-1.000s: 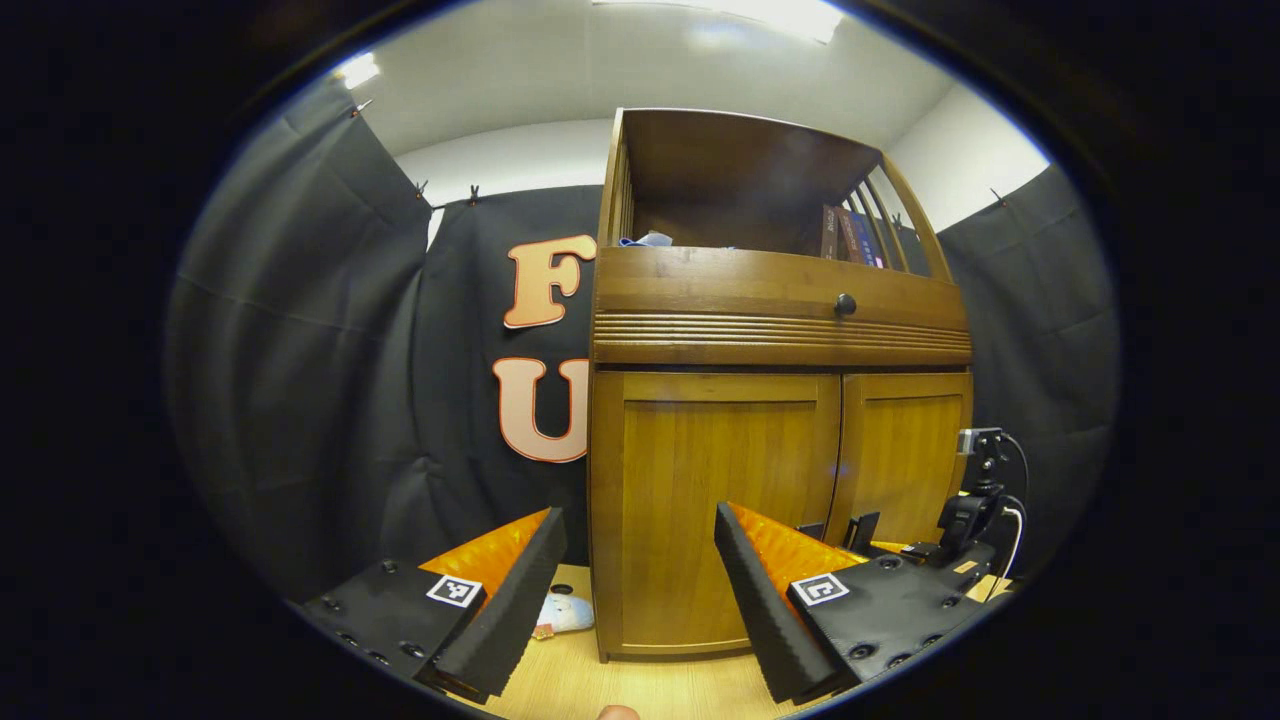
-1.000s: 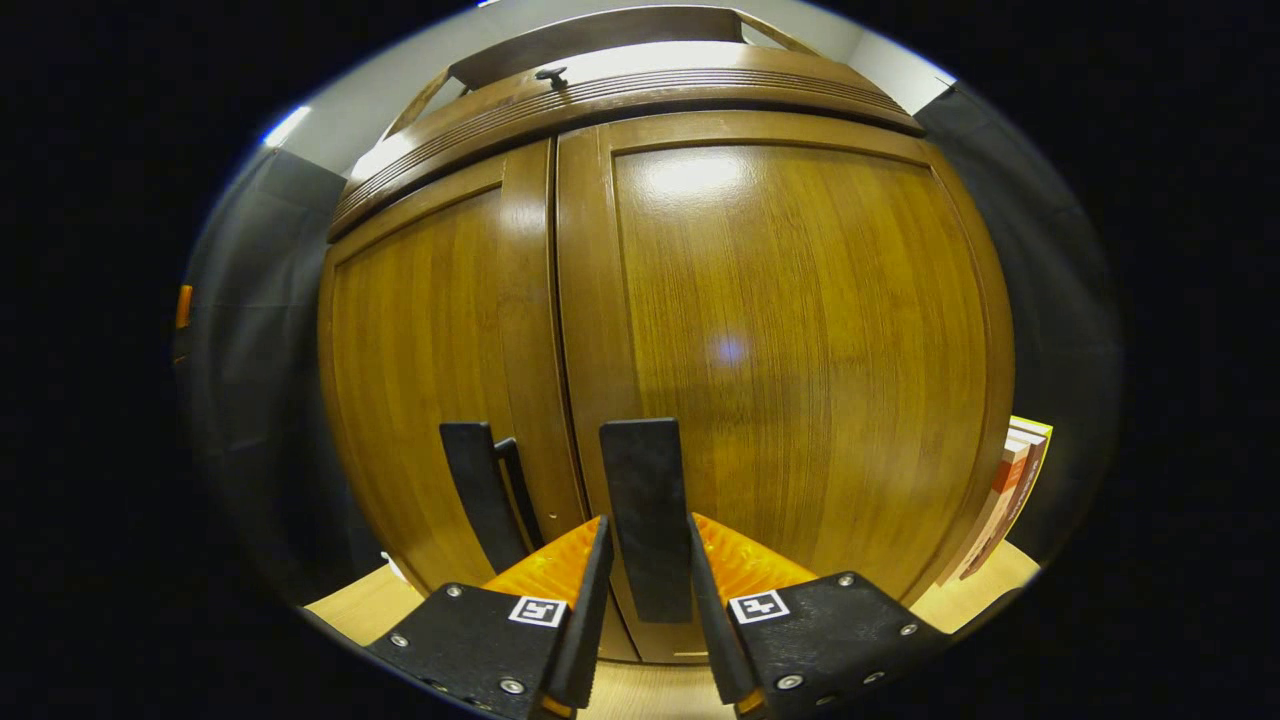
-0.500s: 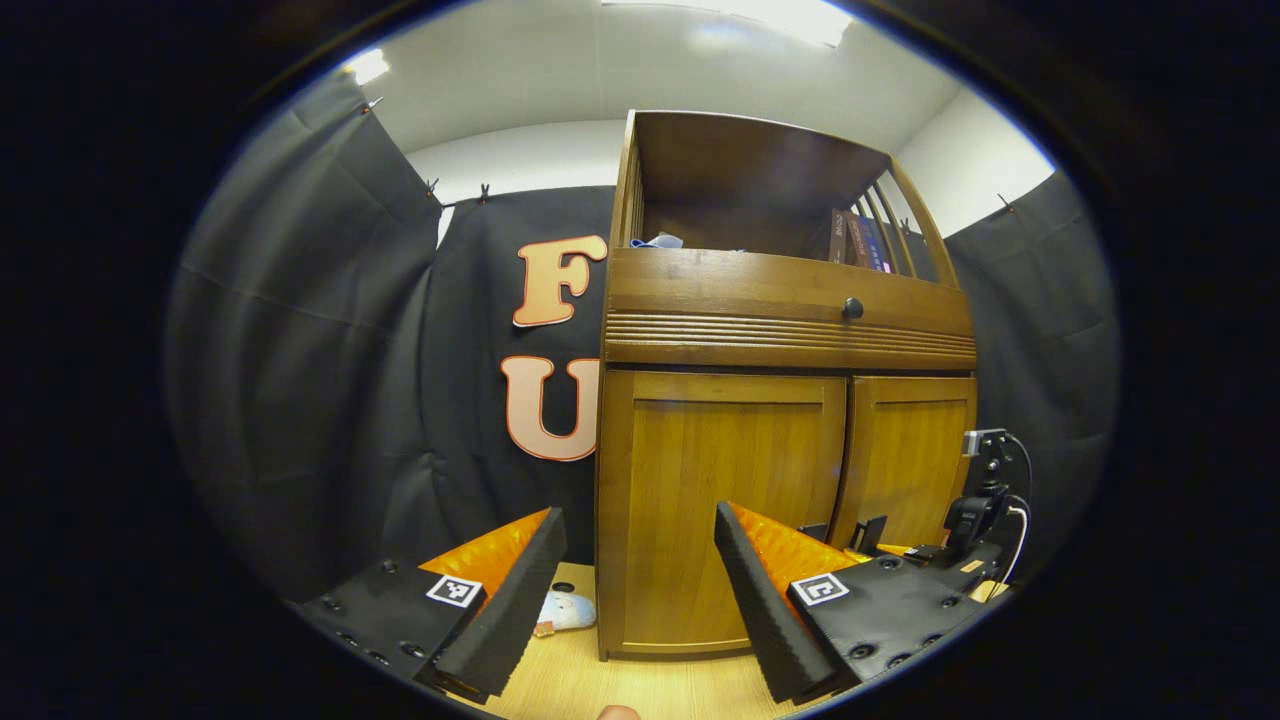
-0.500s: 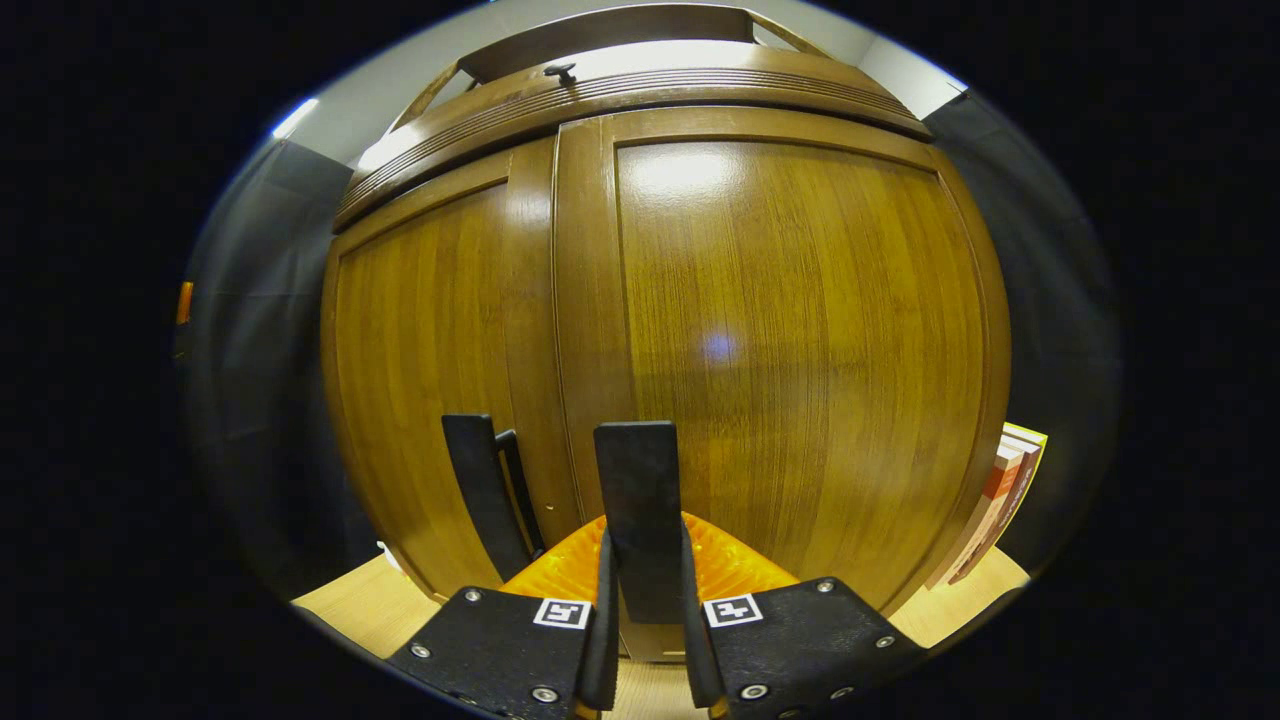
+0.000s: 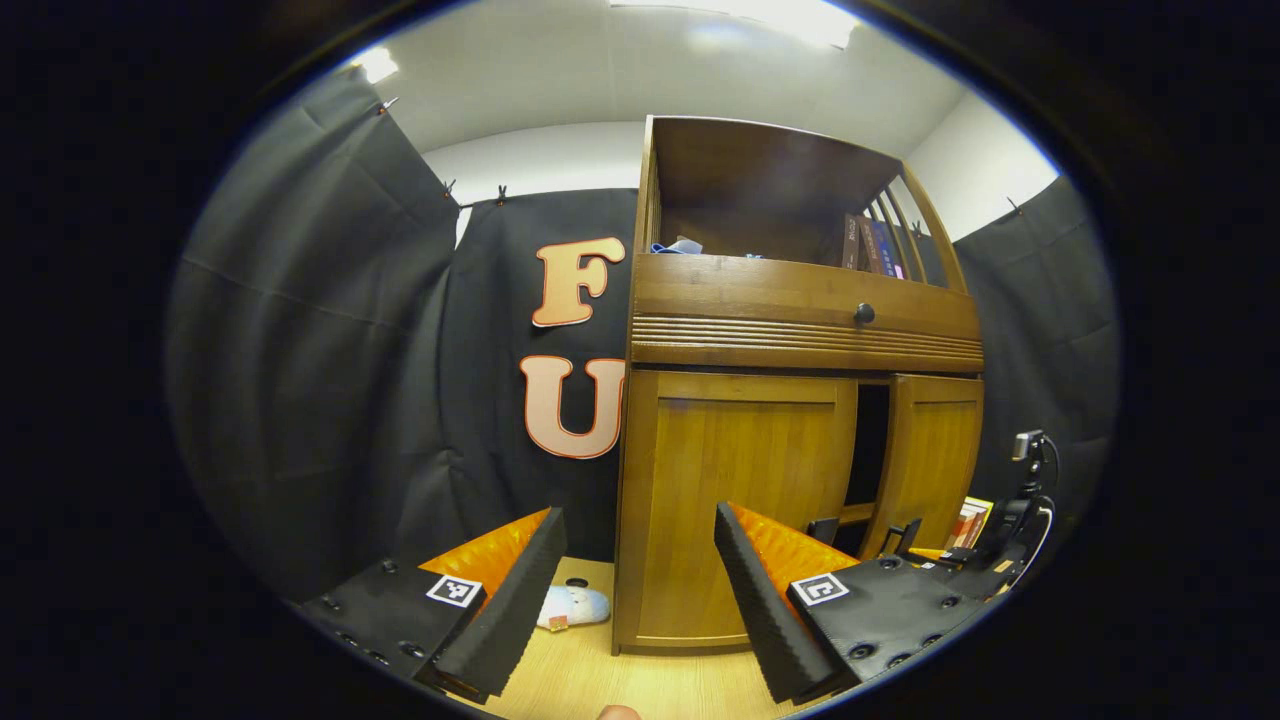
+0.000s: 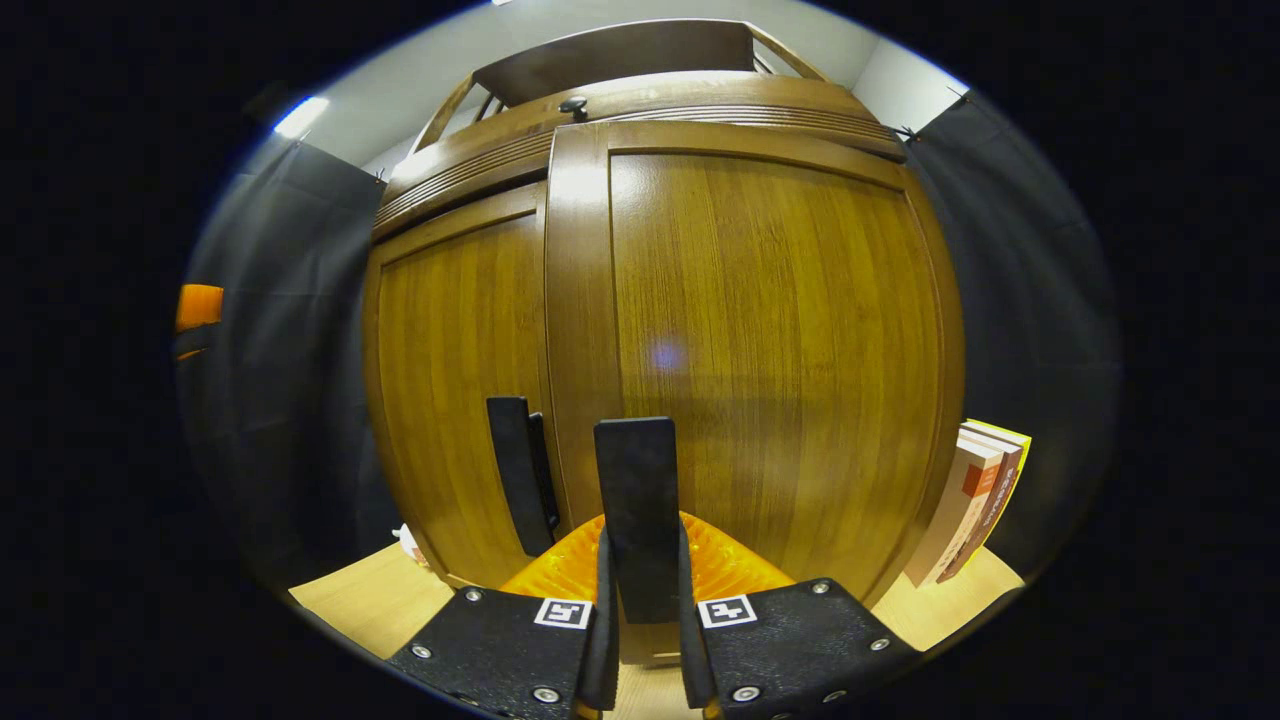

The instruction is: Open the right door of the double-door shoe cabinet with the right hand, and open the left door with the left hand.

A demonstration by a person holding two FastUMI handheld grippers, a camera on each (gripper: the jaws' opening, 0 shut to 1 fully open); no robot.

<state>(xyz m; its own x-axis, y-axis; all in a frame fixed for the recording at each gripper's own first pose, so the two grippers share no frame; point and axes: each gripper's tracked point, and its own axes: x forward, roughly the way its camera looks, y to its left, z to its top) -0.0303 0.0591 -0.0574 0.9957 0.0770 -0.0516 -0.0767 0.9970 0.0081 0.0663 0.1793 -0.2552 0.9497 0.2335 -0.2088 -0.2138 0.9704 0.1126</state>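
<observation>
**Right door cracked open, left door waiting**

The right door (image 6: 760, 370) of the honey-brown wooden double-door shoe cabinet (image 5: 800, 330) stands slightly ajar. In the left gripper view a dark gap separates it from the left door (image 5: 740, 500), which sits flush and closed. The right gripper (image 6: 640, 640) is clamped narrowly on the flat black vertical bar handle (image 6: 636, 510) at the right door's inner edge, both fingers pressing its sides. That pinch is probably what lets the person swing the door on its hinge. The left door's matching black handle (image 6: 515, 475) stands just beside it, untouched.

The left gripper (image 5: 635, 590) hangs well back from the cabinet with its jaws spread wide and nothing between them, likely kept clear until the right door is open.

The left gripper view gives the whole cabinet: the open upper shelf, the dark round drawer knob (image 5: 864, 313), the light wooden floor (image 5: 600, 680), a pale slipper (image 5: 572, 606), and the right gripper at the far right. The right gripper view gives the close grip itself, plus a few leaning books (image 6: 968, 500) beside the cabinet.
</observation>
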